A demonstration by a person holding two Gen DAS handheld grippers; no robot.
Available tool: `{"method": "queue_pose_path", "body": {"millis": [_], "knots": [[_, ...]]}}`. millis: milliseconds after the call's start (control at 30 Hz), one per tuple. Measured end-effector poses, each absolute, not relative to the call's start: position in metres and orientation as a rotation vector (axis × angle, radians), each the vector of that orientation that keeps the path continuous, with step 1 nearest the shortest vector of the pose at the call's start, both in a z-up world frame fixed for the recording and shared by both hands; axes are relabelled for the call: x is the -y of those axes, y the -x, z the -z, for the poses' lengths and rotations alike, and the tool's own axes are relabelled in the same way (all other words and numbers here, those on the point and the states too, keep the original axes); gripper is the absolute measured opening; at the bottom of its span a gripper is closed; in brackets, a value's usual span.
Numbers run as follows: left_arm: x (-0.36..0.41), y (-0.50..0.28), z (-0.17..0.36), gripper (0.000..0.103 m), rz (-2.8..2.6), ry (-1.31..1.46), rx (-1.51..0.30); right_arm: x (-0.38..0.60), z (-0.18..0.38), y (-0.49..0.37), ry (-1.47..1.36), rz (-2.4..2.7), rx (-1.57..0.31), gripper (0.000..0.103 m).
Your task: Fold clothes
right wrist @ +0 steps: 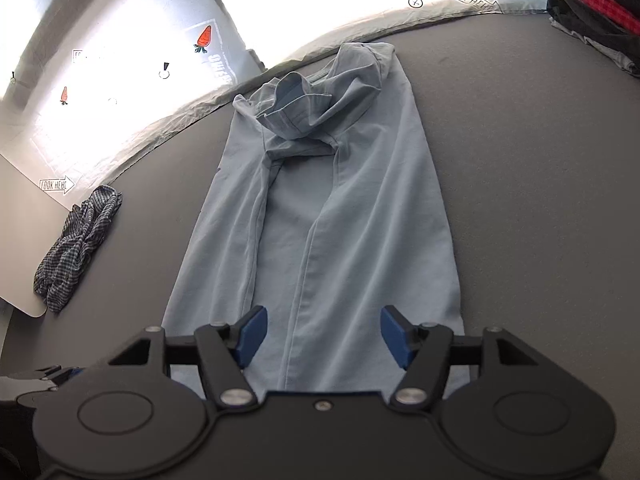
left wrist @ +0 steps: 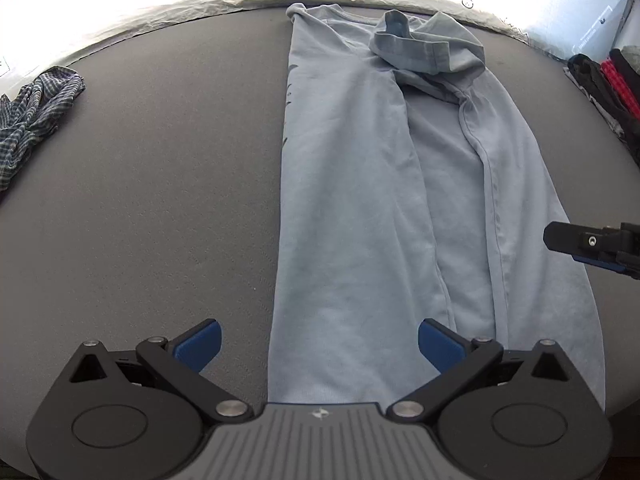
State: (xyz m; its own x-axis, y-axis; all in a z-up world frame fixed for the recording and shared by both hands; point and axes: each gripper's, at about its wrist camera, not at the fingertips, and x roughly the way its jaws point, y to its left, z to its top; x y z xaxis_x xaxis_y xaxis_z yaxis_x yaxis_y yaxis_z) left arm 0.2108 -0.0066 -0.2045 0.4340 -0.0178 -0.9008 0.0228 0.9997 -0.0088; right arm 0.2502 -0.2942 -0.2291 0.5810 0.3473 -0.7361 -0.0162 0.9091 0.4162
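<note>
My left jaws (left wrist: 318, 346) stand spread wide with nothing pinched: one blue pad (left wrist: 200, 344) hangs over bare grey surface (left wrist: 140, 200), the other over the near end of the light blue shirt (left wrist: 360, 200), whose left folded edge runs between them. My right jaws (right wrist: 324, 338) are spread as well, both blue pads hovering above the shirt's (right wrist: 340, 220) near hem without pressing on the cloth; a long seam of the fabric passes up between them. In the left wrist view, one dark finger of my right gripper (left wrist: 568, 238) pokes in from the right edge, just above the shirt's right side. The shirt lies lengthwise away from me on the surface, folded into a long narrow strip, both sides turned in so that they overlap down the middle. At its far end a sleeve (left wrist: 416, 46) is bunched into a loose rumpled heap on top of the collar area. A dark print shows along the left fold. Well apart on the left lies a crumpled blue checked garment (right wrist: 80, 240), partly on a pale board (right wrist: 24, 220). At the far right edge sits a stack of dark and red clothes (right wrist: 592, 8). Beyond the surface's far rim runs a wrinkled pale cloth (left wrist: 180, 12), and behind it bright white sheeting with carrot pictures (right wrist: 204, 38) and arrow labels.
</note>
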Motion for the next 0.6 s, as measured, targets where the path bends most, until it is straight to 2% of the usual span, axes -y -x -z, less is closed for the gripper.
{"method": "queue_pose_path", "body": {"millis": [133,167,467,600], "knots": [[0.014,-0.239,0.212,0.103,0.010,0.025,-1.115,0.302,0.230,-0.278,-0.376,-0.224,-0.901,0.092],[0.015,-0.244,0.213,0.103,0.017,0.024,-1.118,0.303,0.231,-0.285,-0.365,-0.225,-0.884,0.102],[0.021,-0.336,0.220,0.103,0.018,-0.011,-1.049,0.315,0.231,-0.376,-0.213,-0.170,-0.741,0.103],[0.012,-0.384,0.226,0.103,0.004,-0.028,-1.053,0.316,0.223,-0.426,-0.273,-0.184,-0.711,0.101]]}}
